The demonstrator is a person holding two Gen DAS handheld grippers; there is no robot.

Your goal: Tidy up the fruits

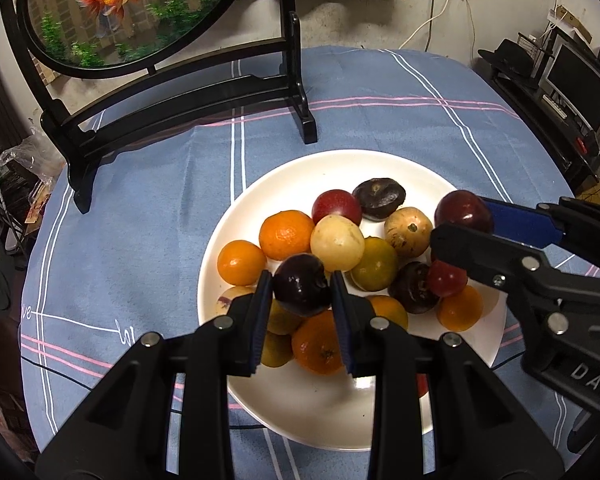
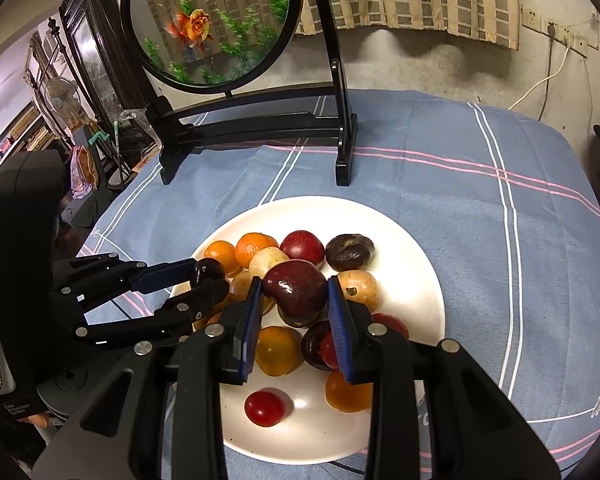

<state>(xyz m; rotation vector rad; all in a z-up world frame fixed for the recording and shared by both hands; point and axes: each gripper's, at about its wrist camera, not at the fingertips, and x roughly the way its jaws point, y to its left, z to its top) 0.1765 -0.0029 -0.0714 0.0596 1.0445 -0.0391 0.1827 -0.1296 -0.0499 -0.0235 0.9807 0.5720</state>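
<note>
Your left gripper (image 1: 302, 286) is clamped on a dark purple fruit (image 1: 301, 283), and your right gripper (image 2: 294, 294) pinches a dark red fruit (image 2: 295, 288). Both hang over the white plate (image 1: 284, 408) heaped with fruit. Beyond your fingertips lies a blue checked tablecloth (image 1: 140, 216), a goldfish screen (image 1: 132, 8) and a stained wall.

"DAS" on the right claw's (image 1: 462, 226) housing; cursive "love" on the tablecloth (image 2: 460, 200).
</note>
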